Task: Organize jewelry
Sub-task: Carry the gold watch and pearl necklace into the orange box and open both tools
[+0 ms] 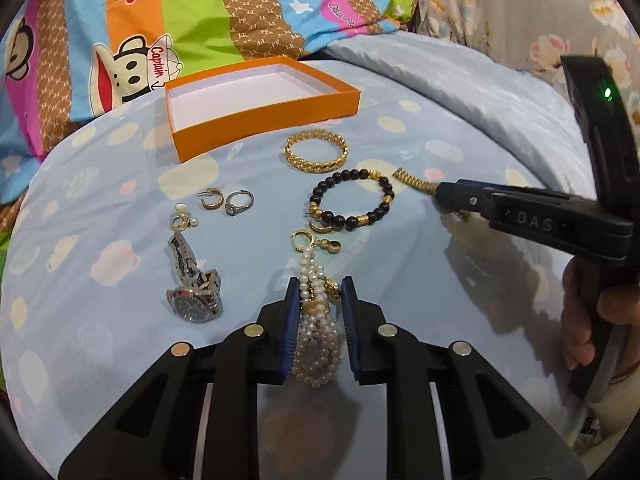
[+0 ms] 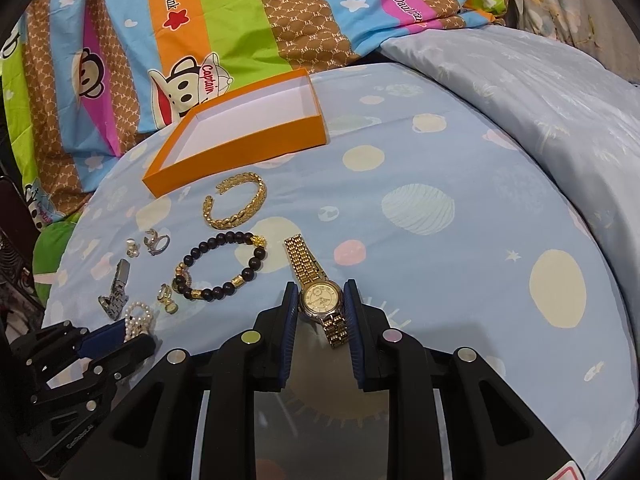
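The orange box sits empty on the blue bedsheet, so no sorting is done. The left gripper brackets the pearl bracelet; the right gripper brackets the gold watch; whether either actually pinches, I cannot tell. The silver watch, gold bangle, dark bead bracelet, rings and earrings remain outside.

Up at twelve o'clock, a striped cartoon-monkey blanket bunches across the back, bands of orange, green, brown, blue and pink, "Captain" printed on a monkey's cap. Spread below it, filling the centre, a pale blue sheet dotted with cream circles and planets. Toward two o'clock, a plain light-blue pillow rests on that sheet, and beyond it, a floral cloth.
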